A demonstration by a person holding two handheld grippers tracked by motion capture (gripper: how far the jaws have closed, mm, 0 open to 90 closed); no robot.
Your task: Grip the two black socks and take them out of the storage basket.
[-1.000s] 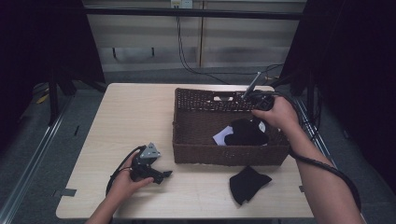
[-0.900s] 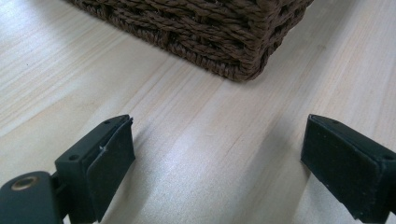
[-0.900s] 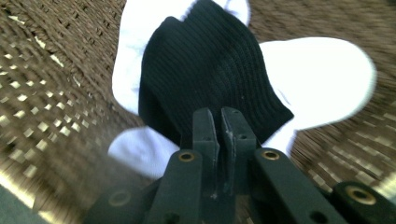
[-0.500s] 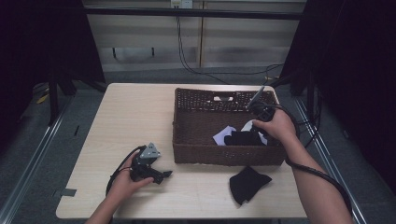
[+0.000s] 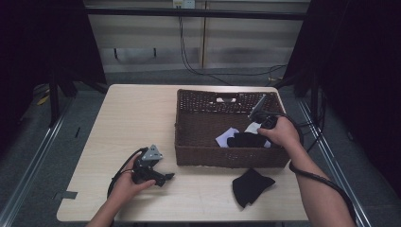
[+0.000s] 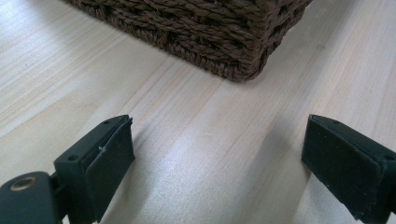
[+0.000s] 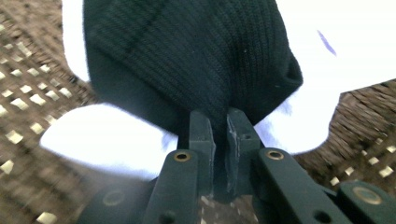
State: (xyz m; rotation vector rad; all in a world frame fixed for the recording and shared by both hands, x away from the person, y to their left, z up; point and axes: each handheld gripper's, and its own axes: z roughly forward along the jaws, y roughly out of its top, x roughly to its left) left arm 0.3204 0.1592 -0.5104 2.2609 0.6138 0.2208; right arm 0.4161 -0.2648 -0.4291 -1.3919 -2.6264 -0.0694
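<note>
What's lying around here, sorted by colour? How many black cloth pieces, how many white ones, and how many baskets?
Black cloth pieces: 2, one in the basket, pinched by the right gripper, one on the table.
White cloth pieces: 2 patches in the basket, possibly one piece.
Brown wicker basket: 1.
Total: 5.

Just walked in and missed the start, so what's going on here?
A person works at a table with a gripper in each hand. The right gripper is shut on a black sock inside the wicker basket, over white cloth. The left gripper rests open on the table. Another black sock lies before the basket.
</note>
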